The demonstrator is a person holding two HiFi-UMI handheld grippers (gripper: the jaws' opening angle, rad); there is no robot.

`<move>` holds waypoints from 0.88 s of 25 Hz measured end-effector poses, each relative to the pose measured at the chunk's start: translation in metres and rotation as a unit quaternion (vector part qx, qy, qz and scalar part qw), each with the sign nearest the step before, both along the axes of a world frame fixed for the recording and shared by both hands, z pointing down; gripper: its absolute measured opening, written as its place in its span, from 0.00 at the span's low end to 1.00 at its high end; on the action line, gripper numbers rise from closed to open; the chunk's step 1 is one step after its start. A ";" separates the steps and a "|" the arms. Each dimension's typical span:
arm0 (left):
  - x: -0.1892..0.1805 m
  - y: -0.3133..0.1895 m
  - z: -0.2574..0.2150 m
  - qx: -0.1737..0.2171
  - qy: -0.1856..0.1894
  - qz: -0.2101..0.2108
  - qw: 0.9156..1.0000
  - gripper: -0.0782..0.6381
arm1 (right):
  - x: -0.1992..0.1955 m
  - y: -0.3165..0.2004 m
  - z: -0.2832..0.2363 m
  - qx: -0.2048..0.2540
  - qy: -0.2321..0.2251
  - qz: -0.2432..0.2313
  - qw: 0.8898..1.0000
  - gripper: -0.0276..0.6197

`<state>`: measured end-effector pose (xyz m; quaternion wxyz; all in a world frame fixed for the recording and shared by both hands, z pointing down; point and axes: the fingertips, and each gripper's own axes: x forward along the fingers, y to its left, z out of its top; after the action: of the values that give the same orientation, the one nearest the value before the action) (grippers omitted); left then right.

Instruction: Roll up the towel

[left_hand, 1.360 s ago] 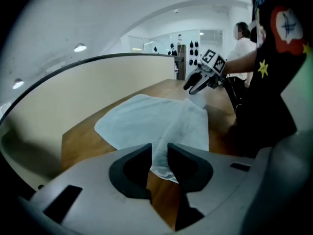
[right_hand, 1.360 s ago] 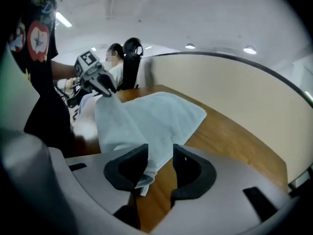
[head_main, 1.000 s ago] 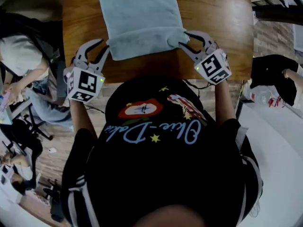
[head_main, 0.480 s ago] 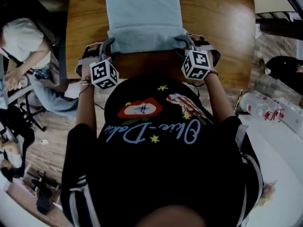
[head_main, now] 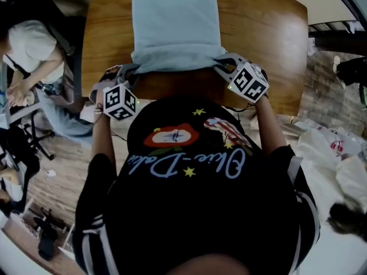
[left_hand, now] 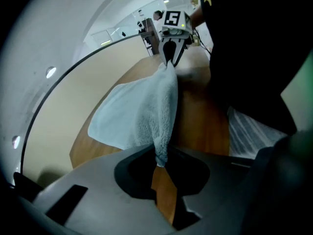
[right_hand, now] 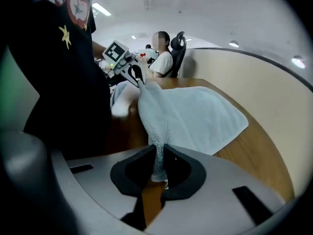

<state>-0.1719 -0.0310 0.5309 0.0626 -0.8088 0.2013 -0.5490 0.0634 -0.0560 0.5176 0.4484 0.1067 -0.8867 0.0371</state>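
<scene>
Towel [head_main: 175,24], light blue, lies flat on the wooden table [head_main: 269,33], its near edge lifted at both corners. Left gripper [left_hand: 160,161] and right gripper [right_hand: 159,168] have each just closed their jaws, pinching one near corner of the cloth between the pads.

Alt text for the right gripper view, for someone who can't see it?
The right gripper has just closed on a corner of a light blue towel on a wooden table. Beyond, the left gripper, also just closed, pinches the other near corner.
</scene>
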 end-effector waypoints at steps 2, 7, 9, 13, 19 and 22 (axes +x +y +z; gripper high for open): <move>-0.001 0.015 -0.002 -0.032 0.017 -0.002 0.999 0.16 | -0.001 0.015 -0.004 -0.032 -0.019 0.004 0.999 0.10; 0.001 0.051 -0.013 -0.148 0.080 -0.019 0.986 0.16 | 0.004 0.051 -0.014 -0.124 -0.072 0.020 0.989 0.10; 0.000 0.060 -0.018 -0.191 0.099 -0.039 0.976 0.16 | 0.006 0.062 -0.019 -0.163 -0.097 0.033 0.981 0.10; -0.007 0.047 -0.019 -0.201 0.109 -0.077 0.971 0.16 | 0.005 0.052 -0.024 -0.169 -0.125 0.058 0.976 0.10; -0.016 0.012 -0.023 -0.166 0.107 -0.120 0.973 0.16 | -0.003 0.007 -0.037 -0.125 -0.141 0.096 0.977 0.10; -0.019 -0.005 -0.024 -0.148 0.098 -0.137 0.975 0.16 | -0.005 -0.016 -0.040 -0.097 -0.135 0.123 0.978 0.10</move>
<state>-0.1906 -0.0362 0.5070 -0.1532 -0.8236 0.2319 -0.4944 0.0584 -0.0721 0.4777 0.3249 0.1645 -0.9113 0.1921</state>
